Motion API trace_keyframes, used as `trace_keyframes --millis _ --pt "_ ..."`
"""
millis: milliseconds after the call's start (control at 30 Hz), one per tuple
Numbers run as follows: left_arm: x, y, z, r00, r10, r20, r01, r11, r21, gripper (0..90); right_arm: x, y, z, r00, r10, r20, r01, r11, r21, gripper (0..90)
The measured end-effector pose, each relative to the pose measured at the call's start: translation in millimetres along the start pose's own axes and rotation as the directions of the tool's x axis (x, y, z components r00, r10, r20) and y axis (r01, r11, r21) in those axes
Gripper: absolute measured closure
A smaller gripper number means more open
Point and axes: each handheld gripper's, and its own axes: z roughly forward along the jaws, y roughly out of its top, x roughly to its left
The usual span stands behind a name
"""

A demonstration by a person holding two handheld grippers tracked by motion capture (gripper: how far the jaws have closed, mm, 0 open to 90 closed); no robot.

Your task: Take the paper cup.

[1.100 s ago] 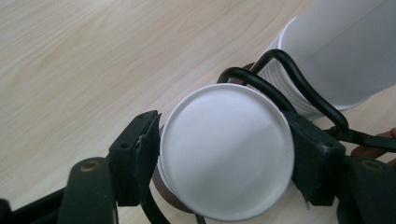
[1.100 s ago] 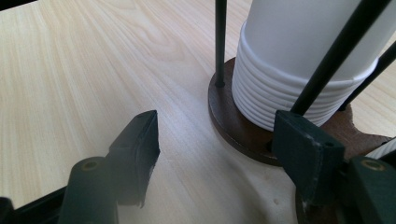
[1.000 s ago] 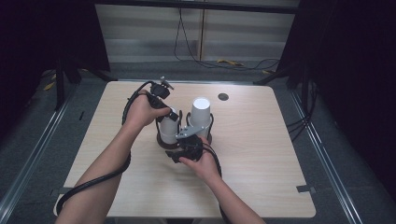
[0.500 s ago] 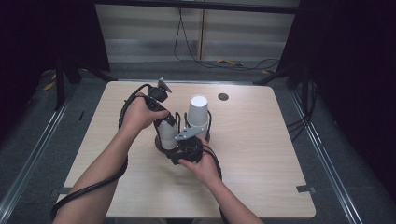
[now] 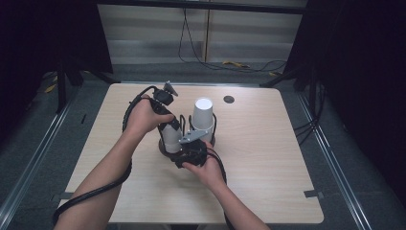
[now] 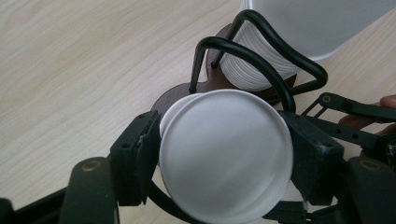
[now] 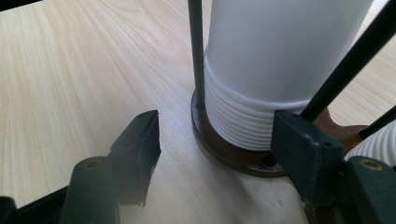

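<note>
Gripping a white paper cup [image 6: 224, 156] by its sides, the left hand-held gripper [image 5: 171, 125] has both pads pressed against the cup wall, the cup's flat bottom facing its camera. Just beyond its jaws stands a dark wooden base [image 6: 175, 95] with black wire loops [image 6: 261, 51] and a stack of white cups [image 7: 275, 70] nested upside down between the wires. The right hand-held gripper [image 5: 190, 152] sits low at the near edge of that base, jaws narrowly apart and just closing a little; one pad rests at the base rim beside the stack's ribbed rims, the other hangs over bare desk [image 7: 70, 84]. Farther off, past both, a small dark round disc [image 5: 229, 99] lies on the desk.
</note>
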Motion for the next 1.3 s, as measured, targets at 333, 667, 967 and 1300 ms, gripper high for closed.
trace_keyframes --millis 333,667,967,1300 --pt "0.2 1.0 -1.7 0.9998 0.015 -0.013 -0.015 0.9999 0.004 33.1 -0.6 2.2 1.7 1.0000 0.006 -0.002 -0.006 1.000 -0.001 32.8" --pt "-0.5 1.9 -2.3 0.9996 0.008 -0.026 -0.008 0.9999 0.009 33.0 -0.9 4.2 4.6 0.9999 0.014 -0.007 -0.014 1.000 -0.002 32.7" --pt "-1.3 2.1 -3.5 0.9994 -0.001 -0.035 0.001 0.9999 0.014 33.1 -1.9 4.8 5.2 0.9999 0.012 -0.010 -0.012 1.000 -0.008 32.8" --pt "1.5 2.6 -10.3 0.9995 -0.006 -0.033 0.006 1.0000 0.003 33.1 -0.7 5.6 9.6 0.9998 0.012 -0.016 -0.011 1.000 0.022 33.2"
